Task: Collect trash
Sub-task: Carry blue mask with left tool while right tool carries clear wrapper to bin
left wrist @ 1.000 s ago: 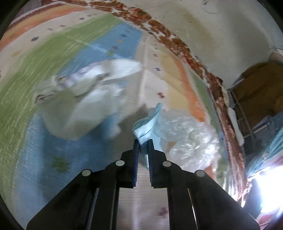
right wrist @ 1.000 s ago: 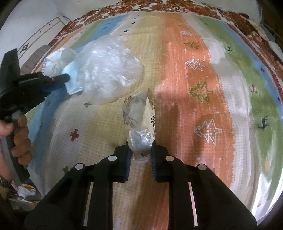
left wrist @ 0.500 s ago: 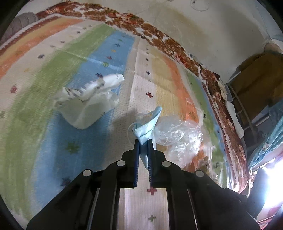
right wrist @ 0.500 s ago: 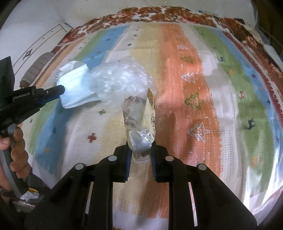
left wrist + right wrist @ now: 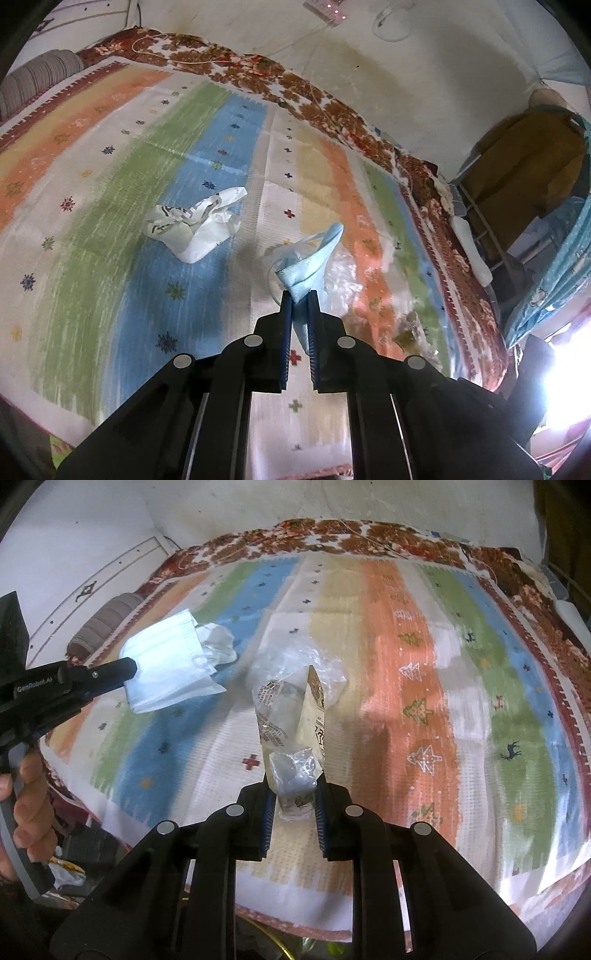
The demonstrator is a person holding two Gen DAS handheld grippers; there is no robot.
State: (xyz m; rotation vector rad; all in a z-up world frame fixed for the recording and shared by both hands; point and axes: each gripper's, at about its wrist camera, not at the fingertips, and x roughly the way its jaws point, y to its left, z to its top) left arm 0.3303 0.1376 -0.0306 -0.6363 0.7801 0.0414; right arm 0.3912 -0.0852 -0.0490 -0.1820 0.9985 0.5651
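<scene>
While both hands have lifted clear of the striped bedspread (image 5: 406,635), two pieces count as collected: left gripper (image 5: 298,295) pinching blue face mask (image 5: 312,258) between its tips; right gripper (image 5: 293,786) clamped on clear printed wrapper (image 5: 291,731). Remaining on bed: crumpled white bag (image 5: 195,229), clear plastic film (image 5: 295,664)

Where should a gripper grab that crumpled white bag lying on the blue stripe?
Both grippers are full now. On the crumpled white bag, pinch the raised, bunched ridge along its top, coming from above. Its lower edges lie flat on the striped blanket, offering little to pinch.
</scene>
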